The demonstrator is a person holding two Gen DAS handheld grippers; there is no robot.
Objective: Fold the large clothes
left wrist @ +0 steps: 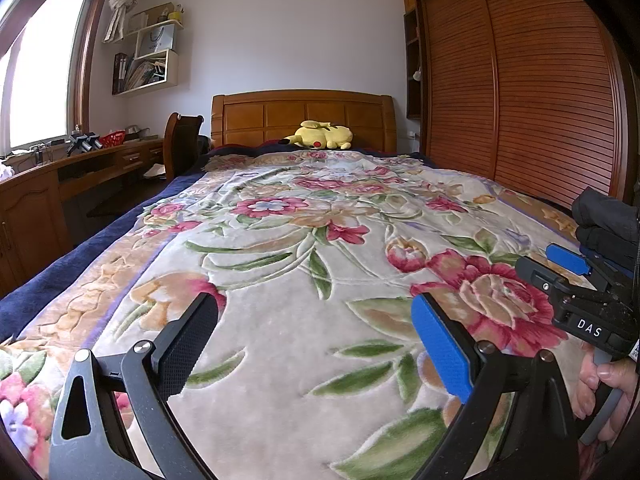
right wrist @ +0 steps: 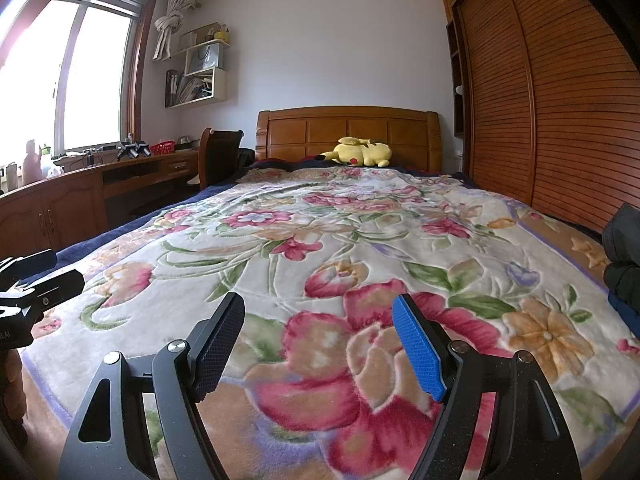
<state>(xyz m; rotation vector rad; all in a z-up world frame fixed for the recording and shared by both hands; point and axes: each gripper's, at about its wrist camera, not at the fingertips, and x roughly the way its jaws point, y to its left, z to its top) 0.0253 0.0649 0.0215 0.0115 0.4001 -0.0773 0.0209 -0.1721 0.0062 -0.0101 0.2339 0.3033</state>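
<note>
Here, both the left gripper point(left wrist: 316, 344) and right gripper point(right wrist: 320, 348) hang apart, empty, above the bed point(right wrist: 280, 264); dark folded clothes point(left wrist: 604, 220) at three o'clock look soft and floppy, best pinched at an edge.

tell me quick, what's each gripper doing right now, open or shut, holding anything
left gripper: open, holding nothing, above the floral blanket.
right gripper: open, holding nothing, above the same blanket.
</note>
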